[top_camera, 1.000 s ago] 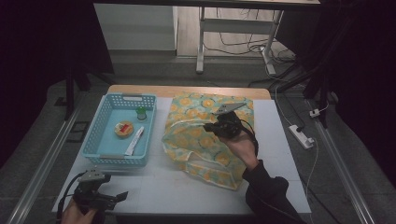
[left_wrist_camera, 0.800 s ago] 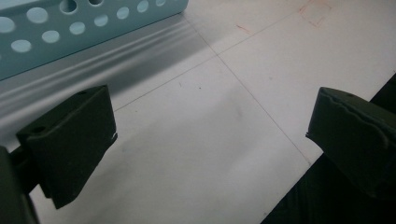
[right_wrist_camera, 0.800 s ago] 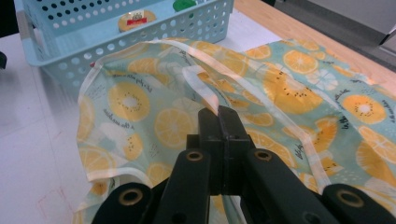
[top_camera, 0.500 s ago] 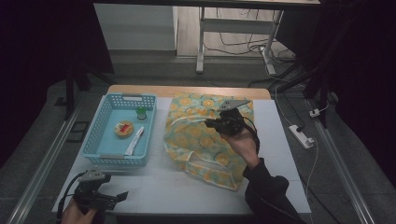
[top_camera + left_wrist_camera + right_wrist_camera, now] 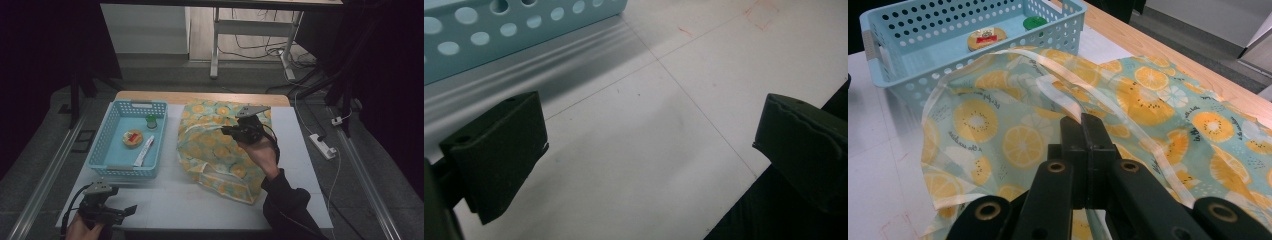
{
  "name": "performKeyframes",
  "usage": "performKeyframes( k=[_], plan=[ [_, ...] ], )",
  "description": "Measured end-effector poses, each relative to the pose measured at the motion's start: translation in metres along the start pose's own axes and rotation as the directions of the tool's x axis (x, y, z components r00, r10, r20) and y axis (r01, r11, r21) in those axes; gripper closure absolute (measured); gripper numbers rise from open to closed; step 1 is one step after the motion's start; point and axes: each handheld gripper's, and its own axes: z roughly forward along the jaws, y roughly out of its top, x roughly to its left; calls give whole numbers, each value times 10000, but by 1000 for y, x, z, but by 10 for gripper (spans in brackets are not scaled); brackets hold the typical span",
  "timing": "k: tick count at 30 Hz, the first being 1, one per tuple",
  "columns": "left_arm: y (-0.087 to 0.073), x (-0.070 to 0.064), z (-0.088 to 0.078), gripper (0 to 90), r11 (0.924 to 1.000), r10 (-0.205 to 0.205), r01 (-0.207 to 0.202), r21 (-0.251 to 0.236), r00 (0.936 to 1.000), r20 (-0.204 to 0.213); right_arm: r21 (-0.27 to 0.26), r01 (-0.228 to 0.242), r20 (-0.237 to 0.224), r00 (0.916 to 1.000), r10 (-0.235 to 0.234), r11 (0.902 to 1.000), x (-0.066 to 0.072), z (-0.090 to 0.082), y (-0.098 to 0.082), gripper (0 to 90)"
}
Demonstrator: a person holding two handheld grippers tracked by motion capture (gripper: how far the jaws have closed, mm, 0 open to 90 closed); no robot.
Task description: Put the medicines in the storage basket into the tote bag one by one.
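A fabric bag printed with orange and lemon slices lies in the middle of the white table. Held above its upper part, my right gripper is shut on the bag's pale translucent handle strap. In the right gripper view the black jaws meet on that strap, with the bag spread below. My left gripper rests low at the table's front left corner. Its jaws stand wide open over bare white tabletop with nothing between them.
A light blue perforated basket stands left of the bag and holds a green-capped item, a round yellow and red item and a white sachet. The table's wooden back edge runs behind. A power strip lies on the floor at right.
The right gripper has shifted slightly up and to the right while keeping hold of the strap. The left gripper has stayed put.
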Motion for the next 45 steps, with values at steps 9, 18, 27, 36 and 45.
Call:
performKeyframes(
  k=[9,18,27,36,45],
  plan=[
    [-1,2,-3,0,9994,-135,138,-313,9999,103,89,56,-76,10000,-56,9999,1,3,-1,900],
    [1,2,-7,0,9984,-184,195,-533,9996,217,76,-3,-272,9996,5,10000,1,3,-2,900],
    [8,-2,-17,0,9950,260,-248,-971,9996,109,163,50,-268,9996,-46,9999,2,5,-3,900],
    [17,-1,-25,0,9908,282,-257,-1328,9995,170,172,8,-285,9996,-3,9999,1,5,-3,900],
    [27,2,-32,0,9884,110,-78,-1515,9997,202,237,-50,-283,9996,57,9997,1,7,-4,900]
  ],
)
